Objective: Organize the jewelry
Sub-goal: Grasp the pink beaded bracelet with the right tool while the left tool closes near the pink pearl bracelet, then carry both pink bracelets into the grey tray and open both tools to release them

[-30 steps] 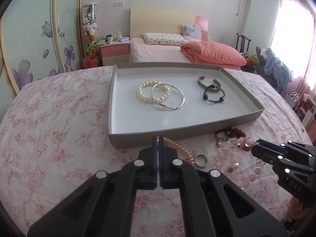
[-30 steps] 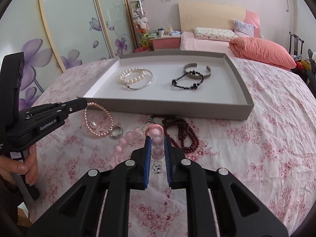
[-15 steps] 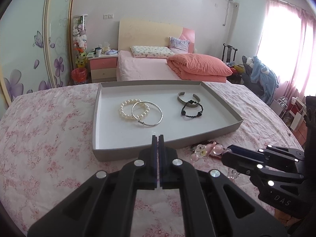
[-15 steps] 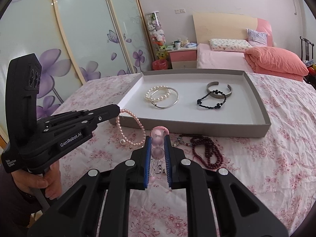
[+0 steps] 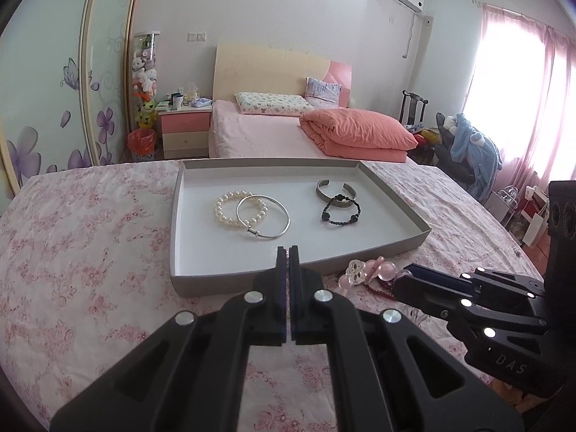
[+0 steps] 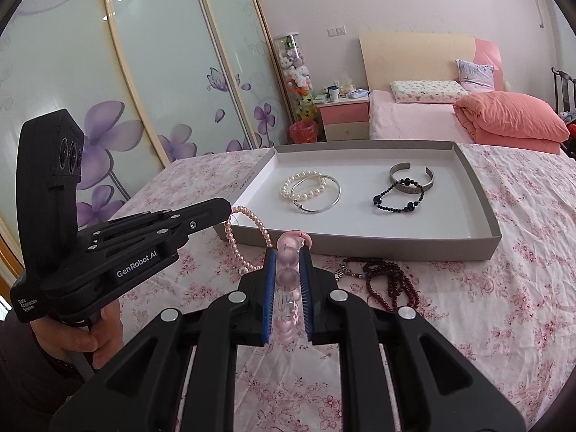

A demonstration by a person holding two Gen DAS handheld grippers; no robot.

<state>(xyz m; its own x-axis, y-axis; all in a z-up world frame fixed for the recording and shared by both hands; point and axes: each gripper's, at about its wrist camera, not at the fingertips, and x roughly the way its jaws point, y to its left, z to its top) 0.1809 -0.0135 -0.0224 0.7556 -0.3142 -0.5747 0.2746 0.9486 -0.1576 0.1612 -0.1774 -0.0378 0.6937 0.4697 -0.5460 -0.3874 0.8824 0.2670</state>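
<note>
A grey tray (image 5: pixel 230 282) (image 6: pixel 360 248) holds a white pearl bracelet (image 5: pixel 223 212), a silver bangle (image 5: pixel 284 216), a silver cuff (image 5: pixel 324 190) and a black bead bracelet (image 5: pixel 342 219). My left gripper (image 5: pixel 288 250) (image 6: pixel 225 211) is shut on a thin pink pearl bracelet (image 6: pixel 261 230), which hangs just before the tray's front left corner. My right gripper (image 6: pixel 288 252) (image 5: pixel 403 276) is shut on a bracelet of large pink beads (image 6: pixel 287 280) (image 5: pixel 374 268), held up near the tray's front wall.
A dark red bead bracelet (image 6: pixel 396 280) lies on the pink floral cloth (image 5: pixel 90 270) in front of the tray. A hand (image 6: pixel 90 342) grips the left tool's handle. Beyond the table are a bed (image 5: pixel 273 136), a nightstand and sliding wardrobe doors.
Both grippers have risen and tilted up, each still shut on its bracelet. The pink pearl bracelet has left the cloth and hangs; the large pink beads are lifted too.
</note>
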